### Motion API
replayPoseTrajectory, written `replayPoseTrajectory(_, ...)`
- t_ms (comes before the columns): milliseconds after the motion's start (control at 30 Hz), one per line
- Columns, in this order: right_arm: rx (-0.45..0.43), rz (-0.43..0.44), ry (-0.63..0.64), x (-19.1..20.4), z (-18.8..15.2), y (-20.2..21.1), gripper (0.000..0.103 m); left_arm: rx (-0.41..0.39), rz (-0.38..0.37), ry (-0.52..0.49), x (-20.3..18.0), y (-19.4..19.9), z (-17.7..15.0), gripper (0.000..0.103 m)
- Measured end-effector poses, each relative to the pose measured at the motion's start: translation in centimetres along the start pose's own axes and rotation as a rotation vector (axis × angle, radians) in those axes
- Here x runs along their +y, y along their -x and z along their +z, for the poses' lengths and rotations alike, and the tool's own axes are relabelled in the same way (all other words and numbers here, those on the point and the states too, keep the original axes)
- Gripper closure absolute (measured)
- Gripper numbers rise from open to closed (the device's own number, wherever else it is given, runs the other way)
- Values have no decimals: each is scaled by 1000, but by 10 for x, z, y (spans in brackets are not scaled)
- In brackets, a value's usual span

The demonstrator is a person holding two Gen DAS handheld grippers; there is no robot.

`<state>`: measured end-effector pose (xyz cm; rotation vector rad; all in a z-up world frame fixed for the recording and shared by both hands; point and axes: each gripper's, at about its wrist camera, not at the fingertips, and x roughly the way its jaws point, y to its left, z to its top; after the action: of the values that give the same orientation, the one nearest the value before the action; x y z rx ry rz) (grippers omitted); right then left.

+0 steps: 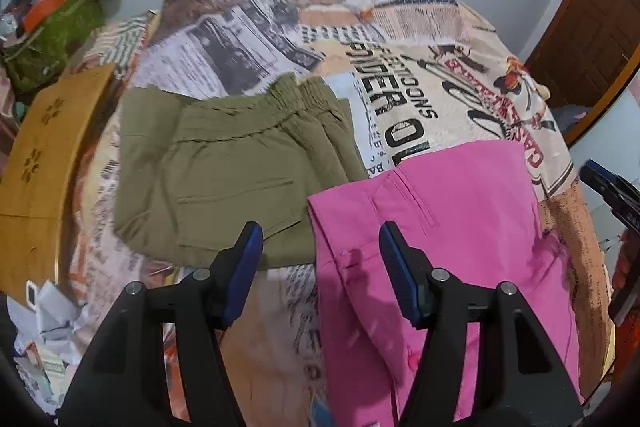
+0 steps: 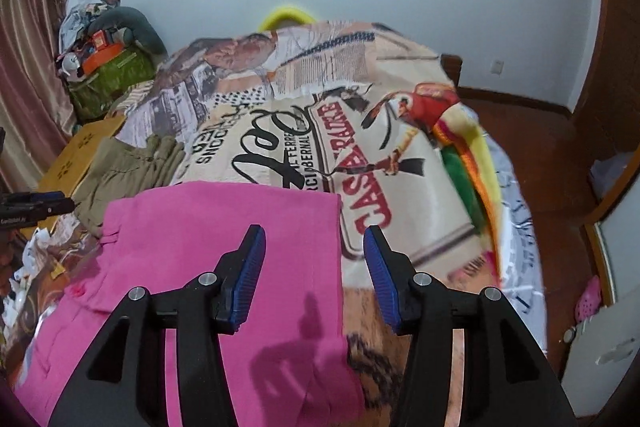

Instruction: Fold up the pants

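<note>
I take the pink pants [image 1: 440, 227] as my landmark; they lie flat on the bed's printed blanket [image 1: 420, 99], folded into a broad panel with a straight far edge. Furthest left of them, at the bed's edge, I see a yellow cardboard box [image 1: 36, 163], and beyond it a green bag [image 1: 56, 39] piled with clutter against the wall. Nearer, just left of the pink pants and touching their left corner, sits a folded pair of olive pants [image 1: 216, 163] with its elastic waistband turned away from me. My left tongs [image 1: 320, 263] hang spread above the gap where the olive fabric meets the pink pants' left edge, holding nothing. On the right wrist camera, my right tongs [image 2: 314, 267] are likewise spread and empty, over the pink pants' [image 2: 200, 247] right edge, one finger above the fabric and the other above bare blanket [image 2: 400, 187]. Right of the pink pants, a colourful striped cloth [image 2: 472, 163] lies along the bed's far side, then wooden floor [image 2: 552, 155].
</note>
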<state>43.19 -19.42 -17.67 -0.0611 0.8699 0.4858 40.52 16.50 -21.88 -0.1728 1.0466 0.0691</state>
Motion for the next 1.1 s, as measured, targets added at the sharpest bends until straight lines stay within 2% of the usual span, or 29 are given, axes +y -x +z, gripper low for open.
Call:
replayPoseTrajectory(200, 71, 16, -24, -13, 5, -52, 56, 52, -23, -16, -4, -39, 6, 43)
replayPoseTrajectory(300, 92, 36, -42, -18, 8, -71, 56, 82, -61, 17, 2, -57, 8, 43)
replayPoseTrajectory(467, 95, 62, -47, -20, 11, -91, 56, 93, -119, 50, 2, -70, 11, 43)
replayPoseTrajectory(633, 71, 86, -67, -22, 10, -95, 57, 115, -132, 40, -6, -81, 13, 43)
replayPoseTrajectory(667, 74, 96, -69, -21, 11, -98, 61, 115, -124, 34, -9, -83, 13, 43)
replayPoseTrajectory(733, 72, 102, -73, -20, 10, -98, 75, 109, -108, 20, -13, -84, 13, 47)
replayPoseTrajectory(800, 72, 109, -69, -19, 9, -97, 94, 106, -115, 8, -17, -82, 13, 65)
replayPoseTrajectory(967, 46, 80, -61, -13, 13, -90, 98, 55, -49, -77, -34, -64, 14, 86)
replayPoseTrajectory(1100, -33, 80, -88, -13, 24, -63, 99, -19, -10, -132, -42, -37, 16, 88)
